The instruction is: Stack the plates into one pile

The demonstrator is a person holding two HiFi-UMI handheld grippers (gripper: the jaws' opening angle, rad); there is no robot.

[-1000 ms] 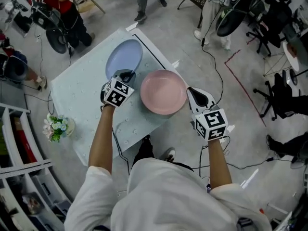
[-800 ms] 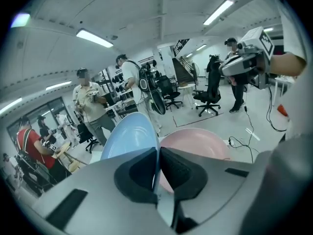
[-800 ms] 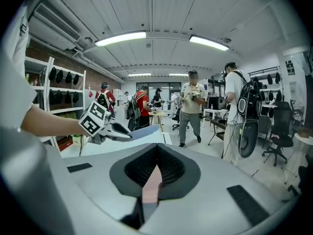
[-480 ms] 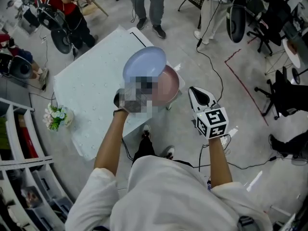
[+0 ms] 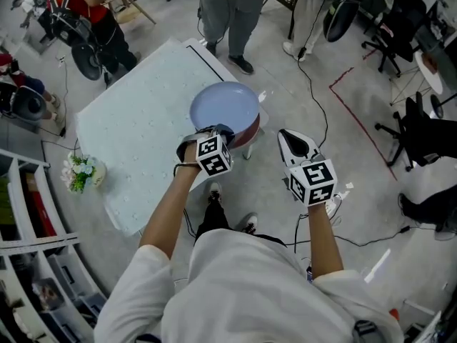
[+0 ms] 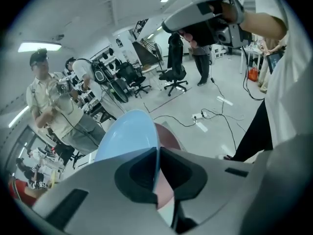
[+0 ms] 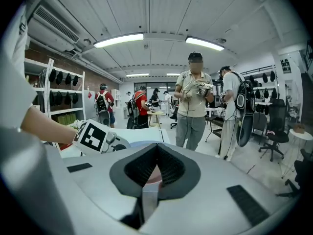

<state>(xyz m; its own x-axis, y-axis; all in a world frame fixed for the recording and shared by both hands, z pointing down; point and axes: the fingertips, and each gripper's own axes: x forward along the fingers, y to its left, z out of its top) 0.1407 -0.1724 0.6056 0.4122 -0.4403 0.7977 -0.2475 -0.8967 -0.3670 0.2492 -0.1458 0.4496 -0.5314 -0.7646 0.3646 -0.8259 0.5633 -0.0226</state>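
Pinching near rim of blue plate [image 5: 225, 104], left claw [image 5: 216, 129] clamped, plate over pink plate [image 5: 250, 130]; right claw [image 5: 287, 135] closed, empty.

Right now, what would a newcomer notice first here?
A blue plate, pinched at its rim by the left gripper, is over a pink plate at the right edge of the pale table. The right gripper hangs shut and empty beside the table, and a person stands at its far side.

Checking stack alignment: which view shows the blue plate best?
Head view: the whole blue plate from above, over the pink plate, left claw pinching its near rim. Left gripper view shows it edge-on and partly hidden between the jaws; right gripper view, barely a sliver.
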